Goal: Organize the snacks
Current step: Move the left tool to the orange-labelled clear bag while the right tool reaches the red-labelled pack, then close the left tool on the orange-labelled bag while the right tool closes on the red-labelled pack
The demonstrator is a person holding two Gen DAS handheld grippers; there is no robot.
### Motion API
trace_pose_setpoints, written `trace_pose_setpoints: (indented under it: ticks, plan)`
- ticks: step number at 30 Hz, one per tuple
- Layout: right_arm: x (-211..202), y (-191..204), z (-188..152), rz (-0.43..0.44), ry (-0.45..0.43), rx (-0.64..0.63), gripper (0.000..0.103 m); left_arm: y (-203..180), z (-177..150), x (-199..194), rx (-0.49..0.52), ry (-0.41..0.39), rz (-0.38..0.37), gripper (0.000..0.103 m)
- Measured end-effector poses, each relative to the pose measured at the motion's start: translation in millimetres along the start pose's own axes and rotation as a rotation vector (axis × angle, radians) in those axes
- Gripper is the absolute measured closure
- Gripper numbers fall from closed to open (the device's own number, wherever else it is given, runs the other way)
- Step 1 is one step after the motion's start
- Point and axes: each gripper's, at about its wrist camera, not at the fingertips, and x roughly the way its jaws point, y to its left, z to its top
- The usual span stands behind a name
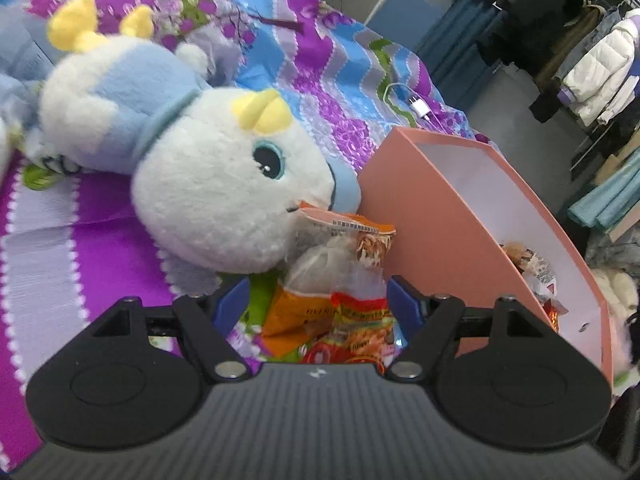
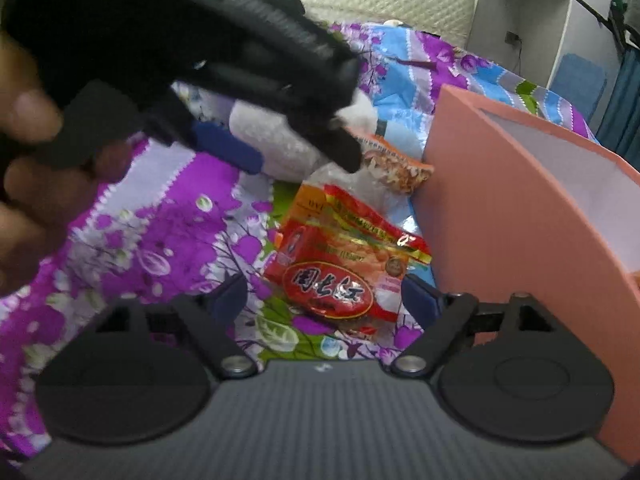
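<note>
Red snack packet [image 2: 344, 276] beside pink box [image 2: 500, 200], long axis slanting boxward; your right gripper [image 2: 324, 300] nearest, jaws released, straddling it; left gripper [image 1: 316, 300] released too.

Red snack packet [image 2: 344, 268]: "周七红" (white characters).

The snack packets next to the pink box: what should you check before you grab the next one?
1. Left gripper open around the packets: ok.
2. Right gripper open over the red snack packet: ok.
3. Pink box has room inside: ok, some snacks already in it.
4. Orange snack packet free of the plush toy: not ok, it touches it.
5. Grippers clear of each other: cannot tell.
6. Packets overlapping: not ok, they are piled.
</note>
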Motion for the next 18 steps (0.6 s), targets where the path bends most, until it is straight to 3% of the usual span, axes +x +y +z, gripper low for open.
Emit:
trace_pose_setpoints:
  ticks: [5,10,12,18]
  plan:
    - [16,2,0,0.008,-0.001,-0.026,0.015,5,0,24,-0.017,0.035,-0.031,0.027]
    - [27,-8,4,0.072,0.031,0.014,0.016,3,0,37,-0.005,0.050,-0.021,0.042]
    - [28,-12,5,0.098,0.043,0.031,0.022,2,0,37,0.002,0.047,-0.019,0.045]
    - [19,-15,10,0.094,0.043,0.016,0.051,-3,-3,25,0.009,0.036,-0.004,0.069]
